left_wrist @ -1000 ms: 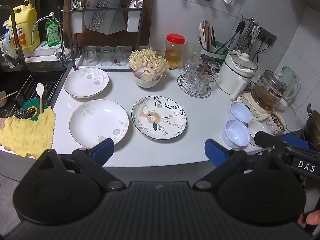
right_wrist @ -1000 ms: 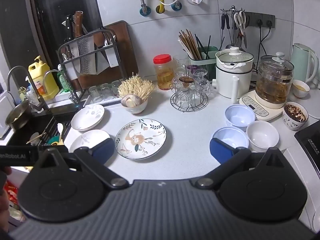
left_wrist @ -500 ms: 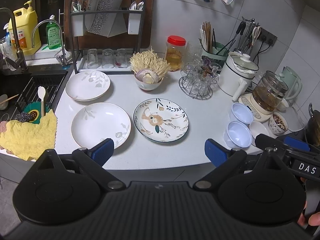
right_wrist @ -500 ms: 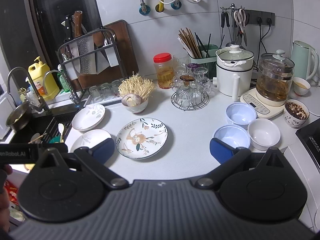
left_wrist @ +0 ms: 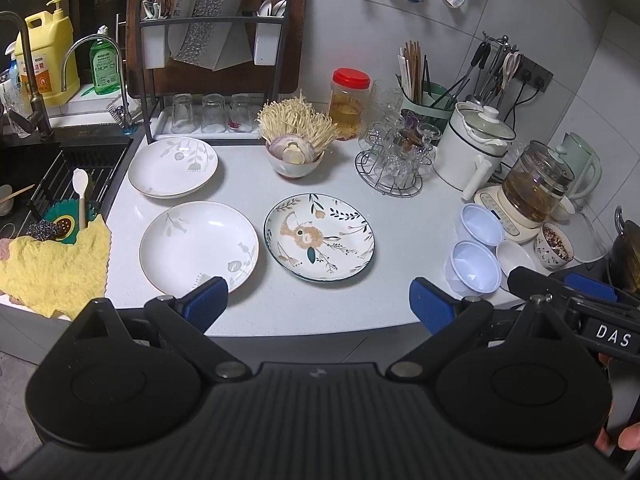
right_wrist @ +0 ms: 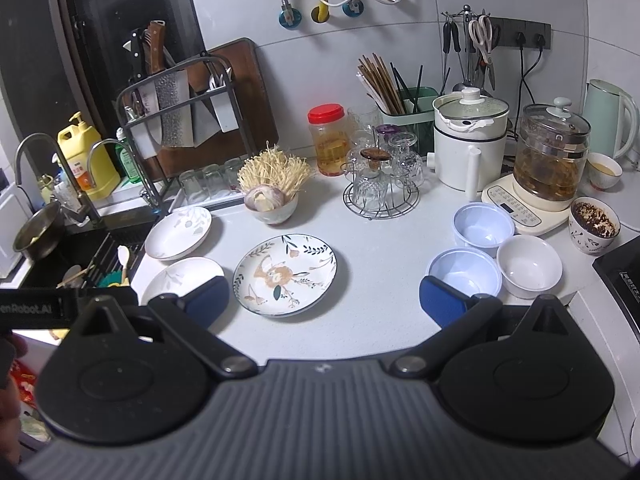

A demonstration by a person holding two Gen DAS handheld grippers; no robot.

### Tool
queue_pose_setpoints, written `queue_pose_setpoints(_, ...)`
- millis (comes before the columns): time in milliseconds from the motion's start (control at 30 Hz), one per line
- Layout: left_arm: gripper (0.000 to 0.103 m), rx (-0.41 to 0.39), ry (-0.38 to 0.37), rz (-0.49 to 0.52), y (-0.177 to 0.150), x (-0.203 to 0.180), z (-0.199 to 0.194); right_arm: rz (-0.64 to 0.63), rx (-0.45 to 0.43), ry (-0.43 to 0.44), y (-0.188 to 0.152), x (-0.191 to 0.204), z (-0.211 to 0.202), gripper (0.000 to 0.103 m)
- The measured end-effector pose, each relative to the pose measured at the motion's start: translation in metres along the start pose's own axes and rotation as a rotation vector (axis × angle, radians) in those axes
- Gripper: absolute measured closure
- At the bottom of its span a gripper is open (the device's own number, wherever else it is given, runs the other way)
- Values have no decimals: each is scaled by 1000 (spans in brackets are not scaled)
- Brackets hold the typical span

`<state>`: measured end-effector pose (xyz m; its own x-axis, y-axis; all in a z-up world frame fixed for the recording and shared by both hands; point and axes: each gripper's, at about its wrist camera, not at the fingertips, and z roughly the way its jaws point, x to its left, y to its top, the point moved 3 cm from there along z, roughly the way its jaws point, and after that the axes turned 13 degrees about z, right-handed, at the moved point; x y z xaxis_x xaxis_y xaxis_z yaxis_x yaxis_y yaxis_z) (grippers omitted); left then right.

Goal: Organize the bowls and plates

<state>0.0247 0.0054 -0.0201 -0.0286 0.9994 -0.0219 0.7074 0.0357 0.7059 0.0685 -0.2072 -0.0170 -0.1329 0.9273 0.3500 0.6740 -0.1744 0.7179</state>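
With both grippers' fingers spread wide and empty, I'd pinch the stiff, glazed, likely slippery and breakable patterned plate (left_wrist: 319, 237) at its six o'clock rim.

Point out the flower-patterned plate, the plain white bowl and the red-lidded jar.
flower-patterned plate (left_wrist: 319, 238), left wrist view, on the painted centre.
plain white bowl (right_wrist: 529, 265), right wrist view, on the inside bottom.
red-lidded jar (right_wrist: 328, 146), right wrist view, on the clear body below the lid.

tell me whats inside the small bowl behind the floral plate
The small bowl holds a bunch of enoki mushrooms and a peeled onion. Anything beneath them is hidden.
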Motion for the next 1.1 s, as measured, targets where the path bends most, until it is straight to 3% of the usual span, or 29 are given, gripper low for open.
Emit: queue_pose_setpoints(1100, 4, 30, 15, -57, 4, -4, 12, 10, 57, 43, 5, -10, 11, 0)
